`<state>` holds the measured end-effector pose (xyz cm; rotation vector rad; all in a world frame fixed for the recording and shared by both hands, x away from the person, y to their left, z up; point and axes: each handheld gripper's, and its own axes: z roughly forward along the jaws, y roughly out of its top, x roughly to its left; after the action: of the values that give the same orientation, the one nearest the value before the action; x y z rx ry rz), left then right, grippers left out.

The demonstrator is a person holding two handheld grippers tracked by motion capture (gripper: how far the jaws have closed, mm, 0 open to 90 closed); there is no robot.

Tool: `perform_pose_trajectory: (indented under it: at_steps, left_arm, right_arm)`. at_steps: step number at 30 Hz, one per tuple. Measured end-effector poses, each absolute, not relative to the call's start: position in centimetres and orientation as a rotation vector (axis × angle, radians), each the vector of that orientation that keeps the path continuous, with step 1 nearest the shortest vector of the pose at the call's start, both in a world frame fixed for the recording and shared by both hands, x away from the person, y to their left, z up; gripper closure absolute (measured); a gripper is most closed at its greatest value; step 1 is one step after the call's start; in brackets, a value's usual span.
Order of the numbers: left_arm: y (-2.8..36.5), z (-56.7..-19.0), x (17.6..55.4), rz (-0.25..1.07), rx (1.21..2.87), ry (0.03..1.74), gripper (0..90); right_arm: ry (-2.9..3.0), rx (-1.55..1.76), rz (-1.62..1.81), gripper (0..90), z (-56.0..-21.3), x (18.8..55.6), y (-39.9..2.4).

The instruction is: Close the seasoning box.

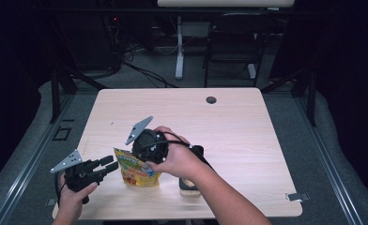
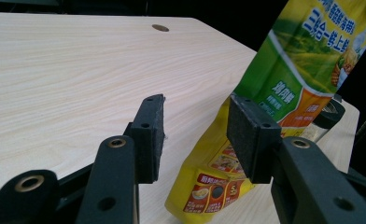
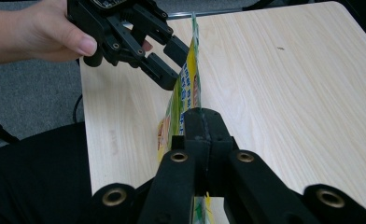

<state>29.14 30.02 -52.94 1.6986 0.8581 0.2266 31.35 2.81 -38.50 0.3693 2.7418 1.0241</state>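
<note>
High view: a pale wooden table (image 1: 248, 140) is seen from above, with a small round hole (image 1: 211, 100) near its far edge. Near the front edge of the table, toward the person's left, a yellow and green snack pouch (image 1: 134, 169) is held upright with its base on the wood. The pouch's top edge is clamped between the closed jaws of the right gripper (image 1: 147, 147), which is held from above by the right hand (image 1: 180, 159). In the right gripper view the two pads are pressed together on the thin upper seam of the pouch (image 3: 186, 93). The left gripper (image 1: 108, 164) is held low just to the left of the pouch, its jaws standing apart with nothing between them. In the left gripper view the pouch (image 2: 284, 93) is seen just past the right-hand pad, and whether the two touch cannot be told. A small dark-lidded jar (image 1: 190, 185) is partly hidden under the right forearm.
</note>
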Motion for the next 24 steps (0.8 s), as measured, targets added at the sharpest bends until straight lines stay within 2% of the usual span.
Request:
perform_pose_trajectory:
  at_steps: [24]
  left_arm:
    - [30.9, -53.0, 29.3, 0.239, 1.673, 0.89, 57.0]
  right_arm:
    - [2.746, 0.373, 1.054, 88.8, -39.3, 32.0, 5.5]
